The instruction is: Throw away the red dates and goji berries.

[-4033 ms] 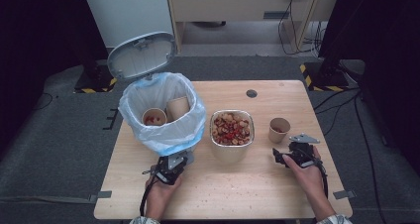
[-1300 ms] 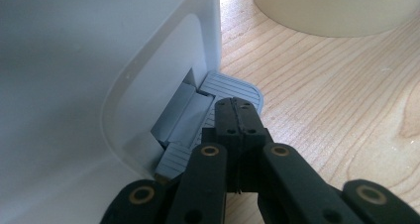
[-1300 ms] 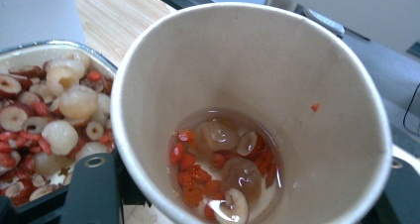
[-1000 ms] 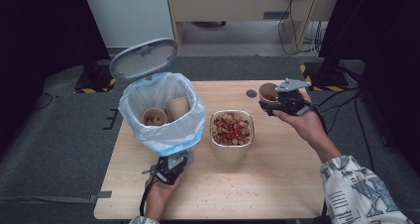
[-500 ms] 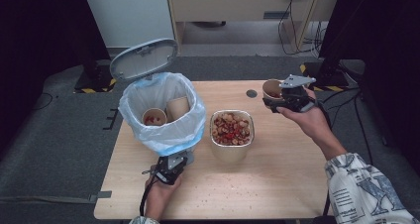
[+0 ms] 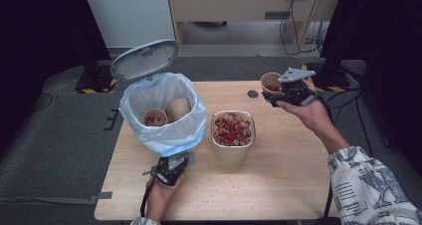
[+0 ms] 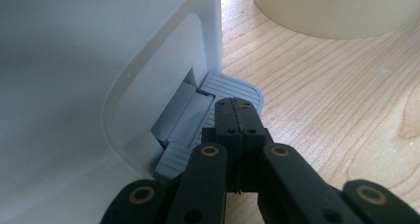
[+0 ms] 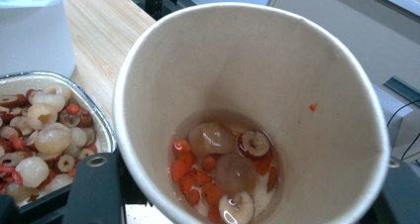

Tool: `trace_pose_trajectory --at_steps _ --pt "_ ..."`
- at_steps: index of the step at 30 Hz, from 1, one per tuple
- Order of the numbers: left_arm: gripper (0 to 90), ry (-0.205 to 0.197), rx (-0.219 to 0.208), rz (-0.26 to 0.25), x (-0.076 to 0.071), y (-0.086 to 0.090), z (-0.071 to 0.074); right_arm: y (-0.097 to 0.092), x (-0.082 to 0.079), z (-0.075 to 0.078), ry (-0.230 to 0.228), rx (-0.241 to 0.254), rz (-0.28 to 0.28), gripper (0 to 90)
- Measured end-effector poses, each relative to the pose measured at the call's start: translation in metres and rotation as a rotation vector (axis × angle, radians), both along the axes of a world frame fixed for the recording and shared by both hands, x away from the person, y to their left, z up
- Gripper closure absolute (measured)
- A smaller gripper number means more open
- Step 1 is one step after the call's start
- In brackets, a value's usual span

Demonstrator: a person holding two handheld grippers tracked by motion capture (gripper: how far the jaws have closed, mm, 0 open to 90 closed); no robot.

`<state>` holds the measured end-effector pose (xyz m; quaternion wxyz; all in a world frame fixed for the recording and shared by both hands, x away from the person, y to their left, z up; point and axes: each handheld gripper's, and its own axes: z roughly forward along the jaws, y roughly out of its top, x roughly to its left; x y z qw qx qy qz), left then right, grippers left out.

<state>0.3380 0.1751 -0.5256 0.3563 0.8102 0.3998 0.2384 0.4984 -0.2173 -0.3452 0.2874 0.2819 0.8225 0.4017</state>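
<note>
While left gripper (image 6: 169, 171) presses closed jaws on bin pedal (image 7: 233, 87) at table's near edge, right gripper (image 6: 278, 93) clamps paper cup (image 6: 270, 82) above table's far right corner; cup upright, fruit pieces (image 8: 223, 169) in bottom; foil bowl (image 6: 233, 130) mid-table.

Black gripper (image 6: 272, 98) with grey plate; patterned white sleeve (image 6: 370, 187).

**A recording bay in a lab or studio**

One light wooden table (image 6: 293, 150) stands on grey carpet (image 6: 59, 150), dark curtains closing in both sides of the frame. Cables (image 6: 291, 11) dangle at upper right below a wooden cabinet (image 6: 239, 1) (yellow-black hazard tape (image 6: 92, 90) marks the floor at left).
</note>
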Motion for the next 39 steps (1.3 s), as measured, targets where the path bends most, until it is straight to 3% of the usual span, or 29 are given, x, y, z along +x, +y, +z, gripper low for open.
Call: trace_pose_trajectory --at_steps 5,10,13,20,23,32,36,39 --pt "89.8 0.001 -0.002 0.005 0.000 0.000 0.000 0.007 0.001 0.005 -0.014 -0.011 0.037 34.6" --pt "89.8 0.000 0.005 0.006 0.000 -0.001 0.000 0.011 0.005 0.007 -0.016 -0.013 0.026 34.7" --pt "89.8 -0.003 0.000 0.003 -0.001 -0.001 0.000 0.022 -0.001 0.009 -0.031 -0.028 0.069 34.6" --pt "89.8 -0.003 0.002 0.000 0.000 -0.001 0.000 0.033 -0.004 0.017 -0.041 -0.036 0.078 34.6" --pt "89.8 -0.003 0.002 -0.002 -0.001 -0.001 0.000 0.043 -0.010 0.021 -0.048 -0.043 0.126 34.3" --pt "89.8 -0.006 0.005 -0.001 -0.001 -0.002 0.000 0.039 -0.011 0.020 -0.047 -0.020 0.104 34.2" --pt "89.8 -0.006 0.005 -0.001 -0.001 -0.001 0.000 0.046 -0.014 0.019 -0.057 -0.048 0.137 34.0" --pt "89.8 -0.006 0.005 -0.001 -0.001 -0.001 0.000 0.044 -0.011 0.022 -0.076 -0.066 0.112 34.1"
